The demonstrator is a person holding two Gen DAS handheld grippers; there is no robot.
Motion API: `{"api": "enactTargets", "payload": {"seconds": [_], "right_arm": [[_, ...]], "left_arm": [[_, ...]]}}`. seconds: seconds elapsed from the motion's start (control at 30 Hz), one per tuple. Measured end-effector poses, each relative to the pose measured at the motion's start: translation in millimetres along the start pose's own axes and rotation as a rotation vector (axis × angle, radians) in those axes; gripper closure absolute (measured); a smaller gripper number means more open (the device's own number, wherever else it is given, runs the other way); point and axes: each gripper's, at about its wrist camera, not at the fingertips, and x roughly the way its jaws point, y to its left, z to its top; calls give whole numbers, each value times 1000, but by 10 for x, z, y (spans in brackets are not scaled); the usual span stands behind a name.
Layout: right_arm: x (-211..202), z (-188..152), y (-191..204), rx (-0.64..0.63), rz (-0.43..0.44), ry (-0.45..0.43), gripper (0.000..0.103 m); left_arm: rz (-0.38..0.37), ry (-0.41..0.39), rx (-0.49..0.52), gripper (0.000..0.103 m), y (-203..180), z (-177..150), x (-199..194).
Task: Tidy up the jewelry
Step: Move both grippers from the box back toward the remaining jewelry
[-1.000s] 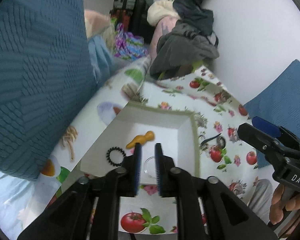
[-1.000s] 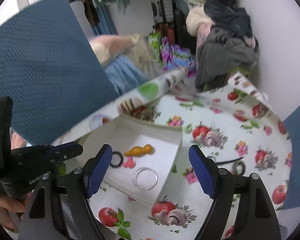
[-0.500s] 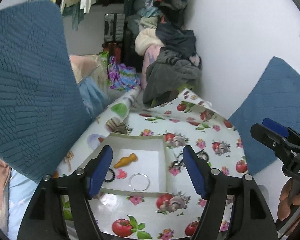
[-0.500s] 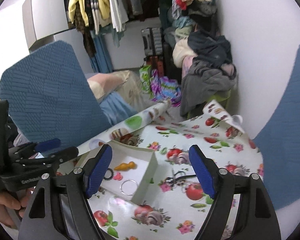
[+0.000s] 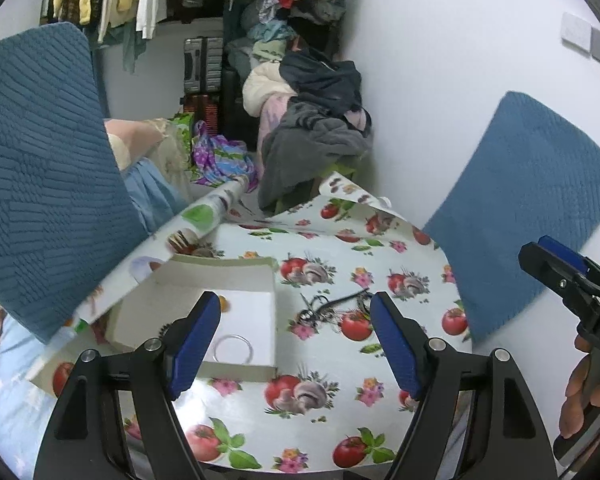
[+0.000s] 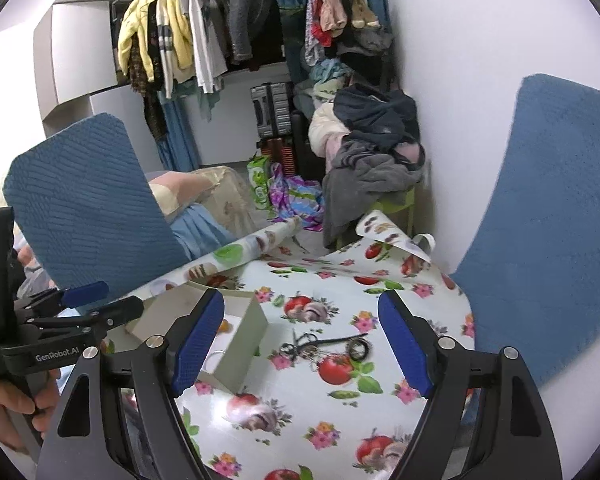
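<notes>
Jewelry lies partly inside the white box point(image 5: 260, 280) on the flowered tablecloth point(image 5: 332, 364): a clear bangle point(image 5: 233, 349) rests on its floor, while an orange piece point(image 5: 222, 304) and a black ring peek out from behind the left gripper's point(image 5: 294, 348) near finger. Just right of the box sits a dark tangle of chains point(image 5: 332, 308), too blurred to sort. The left jaws are opening, nothing between them; the right gripper point(image 6: 300, 344) stands spread and empty.
</notes>
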Motion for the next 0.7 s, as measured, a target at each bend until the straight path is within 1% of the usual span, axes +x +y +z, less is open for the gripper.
{"api": "enactTargets", "payload": {"seconds": [0.13,0.3,0.37,0.5,0.57,0.7], "right_arm": [[-80,-176,-139,22,-8,-9,24],[-67,-435,-256,47,-7,-3,24],[-52,-542,-305,55,-1,0,24],[26,-769,-429,76,-2,5,25],[95,-895,-503,92,-3,16,25],[239,-1161,-638,100,-20,28,28]], "left_arm": [[-21,9,6,25,-132,-146,81],[-33,27,19,26,-267,-346,246],[-51,37,14,26,-303,-419,314],[-61,53,36,27,-413,-576,480],[-81,64,35,28,-465,-663,578],[-103,78,48,28,-542,-776,776]]}}
